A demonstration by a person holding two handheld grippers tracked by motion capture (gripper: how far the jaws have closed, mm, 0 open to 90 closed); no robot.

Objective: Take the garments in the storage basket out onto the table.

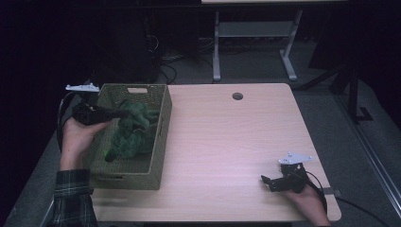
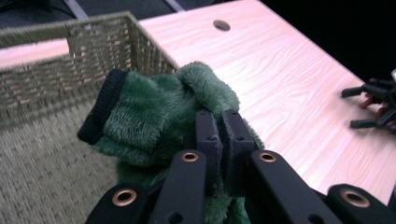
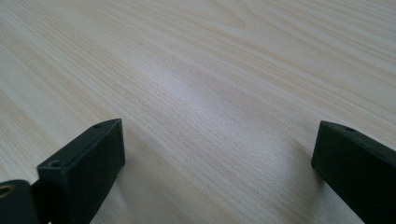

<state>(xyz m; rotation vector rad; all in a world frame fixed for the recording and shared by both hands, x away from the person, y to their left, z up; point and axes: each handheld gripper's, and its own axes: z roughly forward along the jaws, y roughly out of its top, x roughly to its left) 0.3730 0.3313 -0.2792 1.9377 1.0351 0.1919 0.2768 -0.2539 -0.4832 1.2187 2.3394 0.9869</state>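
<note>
A person sits at the near edge of a pale wooden table (image 1: 227, 142), holding a two-jaw gripper in each hand. Nearest, at the near right corner, the right gripper (image 1: 267, 182) rests low on the bare wood, held in the right hand (image 1: 307, 201); in the right gripper view its black jaws stand spread wide apart with nothing between them, just above the grain. Farther in, along the left edge, sits a woven olive basket (image 1: 161, 142) with a handle slot in its far wall. Inside it lies a fluffy green garment (image 1: 132, 130), a plush fleece piece with a black ribbed cuff (image 2: 100, 109). The left gripper (image 1: 124, 113) reaches in over the basket's left rim from the left hand (image 1: 78, 137), whose sleeve is dark plaid. In the left gripper view its jaws are pressed together, pinching a fold of the garment, which bunches up in front of them above the basket floor. Near the table's far edge is a round cable hole (image 1: 237, 96). The step in hand appears to be lifting the garment out of the basket. The next move likely calls for raising it clear of the rim, holding the pinch firm so the soft fleece does not slip, then carrying it toward the open wood where the spread right gripper waits.
</note>
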